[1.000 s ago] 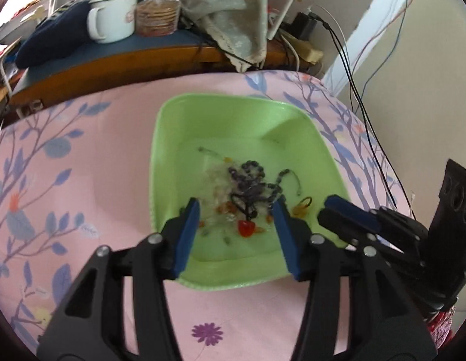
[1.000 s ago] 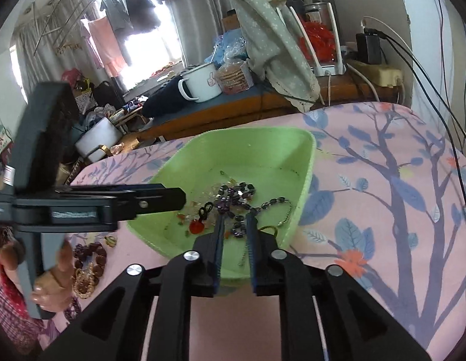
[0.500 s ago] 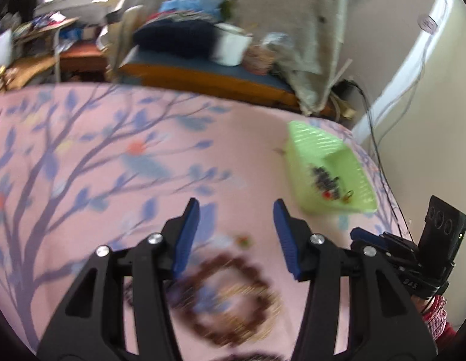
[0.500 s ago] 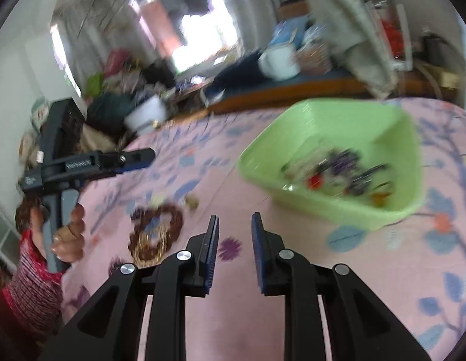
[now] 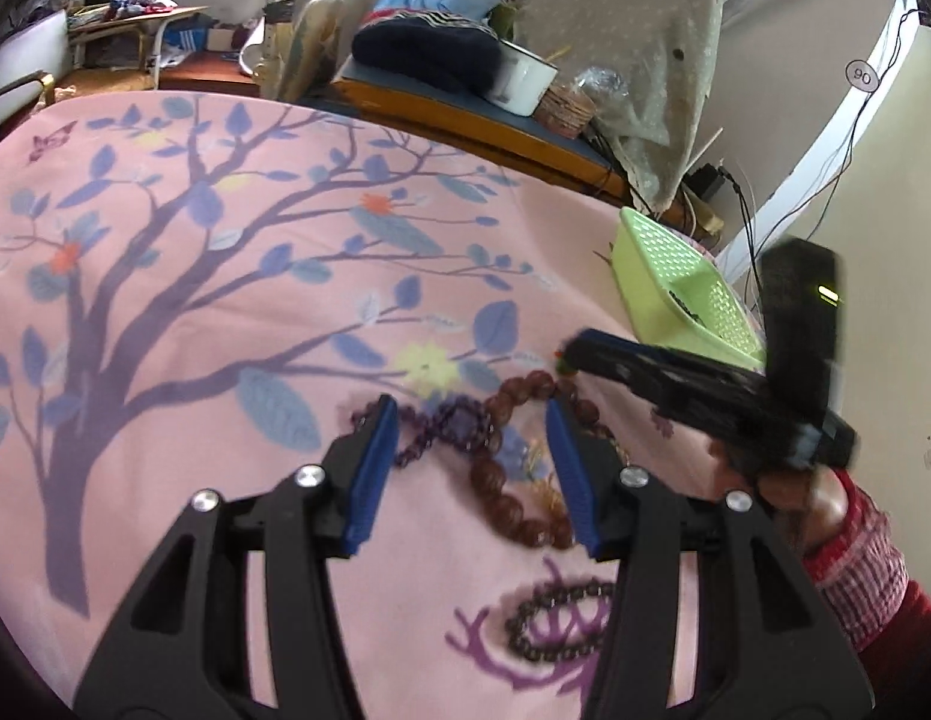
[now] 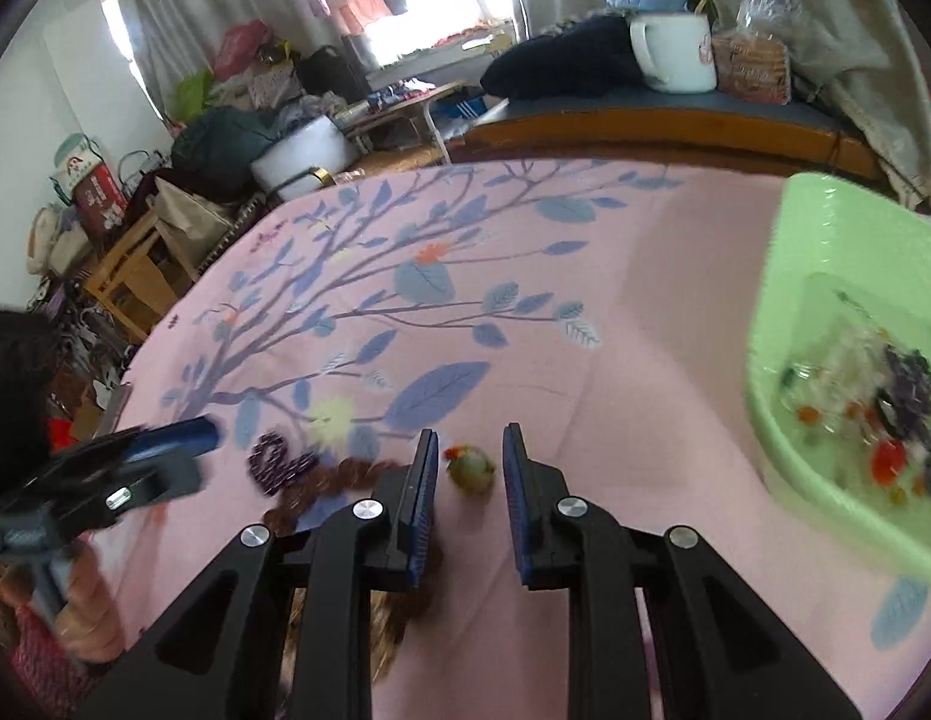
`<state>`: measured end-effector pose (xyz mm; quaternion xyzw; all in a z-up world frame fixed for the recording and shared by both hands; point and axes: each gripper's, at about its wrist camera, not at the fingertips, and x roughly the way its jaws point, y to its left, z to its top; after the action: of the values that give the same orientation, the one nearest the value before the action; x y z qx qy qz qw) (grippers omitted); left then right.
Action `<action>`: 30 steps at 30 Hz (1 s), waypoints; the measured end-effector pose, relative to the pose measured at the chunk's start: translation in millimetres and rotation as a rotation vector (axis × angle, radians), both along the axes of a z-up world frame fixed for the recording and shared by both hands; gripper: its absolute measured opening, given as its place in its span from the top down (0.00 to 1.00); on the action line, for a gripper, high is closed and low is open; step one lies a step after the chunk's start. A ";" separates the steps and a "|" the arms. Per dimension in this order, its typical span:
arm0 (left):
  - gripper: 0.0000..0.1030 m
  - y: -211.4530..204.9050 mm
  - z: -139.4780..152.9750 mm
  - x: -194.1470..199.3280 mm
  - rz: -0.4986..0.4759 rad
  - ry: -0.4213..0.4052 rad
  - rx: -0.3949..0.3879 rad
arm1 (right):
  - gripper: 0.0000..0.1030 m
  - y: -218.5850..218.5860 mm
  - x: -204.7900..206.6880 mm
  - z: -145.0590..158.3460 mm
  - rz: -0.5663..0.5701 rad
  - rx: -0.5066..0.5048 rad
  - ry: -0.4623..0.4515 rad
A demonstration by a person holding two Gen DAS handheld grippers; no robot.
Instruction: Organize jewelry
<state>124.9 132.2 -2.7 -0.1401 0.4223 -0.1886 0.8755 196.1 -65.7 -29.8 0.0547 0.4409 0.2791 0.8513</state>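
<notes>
My left gripper [image 5: 470, 468] is open above a purple bead bracelet [image 5: 447, 429] and a brown bead bracelet [image 5: 513, 468] on the pink cloth. A dark bead bracelet [image 5: 555, 624] lies nearer, low in the left wrist view. My right gripper [image 6: 465, 474] is open and empty, with a small green-and-red charm [image 6: 472, 467] lying between its fingertips. The green basket [image 6: 783, 312] with several jewelry pieces inside stands at the right in the right wrist view; it also shows in the left wrist view [image 5: 657, 258]. The right gripper's arm [image 5: 675, 378] crosses the left wrist view.
The pink tree-print cloth [image 5: 225, 300] covers the table. Behind it is a wooden bench [image 6: 645, 114] with a white mug [image 6: 675, 54], a dark cushion and a draped cloth. Cables hang down the wall at right [image 5: 825, 180]. Room clutter lies to the left.
Both grippers have swung away from the green basket to the loose bracelets on the cloth. My right gripper has opened wider, now around the small charm.
</notes>
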 end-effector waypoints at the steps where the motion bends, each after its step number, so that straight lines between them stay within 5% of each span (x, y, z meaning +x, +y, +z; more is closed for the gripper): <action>1: 0.52 -0.5 1.2 -4.3 -0.006 -0.009 0.007 | 1.00 -0.4 2.5 -3.9 0.001 0.005 0.013; 9: 0.52 -3.1 -9.7 -13.8 -0.013 -0.012 0.118 | 1.00 -24.6 -32.7 -4.1 0.033 0.017 0.002; 14: 0.53 29.8 -11.1 -3.7 0.058 0.045 0.003 | 1.00 -38.7 -83.1 -4.6 0.083 0.026 -0.010; 21: 0.52 -29.3 7.7 -22.0 -0.125 -0.024 0.054 | 1.00 -54.5 -113.3 -6.9 0.047 0.083 0.005; 27: 0.52 -67.5 -4.9 -8.5 -0.208 0.054 0.093 | 1.00 -58.5 -112.3 -8.7 0.038 0.115 0.021; 29: 0.77 -70.6 -19.7 4.0 -0.204 0.128 0.084 | 1.00 -58.2 -112.7 -8.5 0.037 0.115 0.020; 30: 0.99 -69.6 -24.4 8.9 -0.200 0.154 0.072 | 1.00 -58.7 -112.5 -8.7 0.037 0.117 0.020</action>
<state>133.8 62.6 -27.1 -0.0799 0.5068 -0.2483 0.8216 83.6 -124.3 -38.4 0.0989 0.4334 0.3196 0.8368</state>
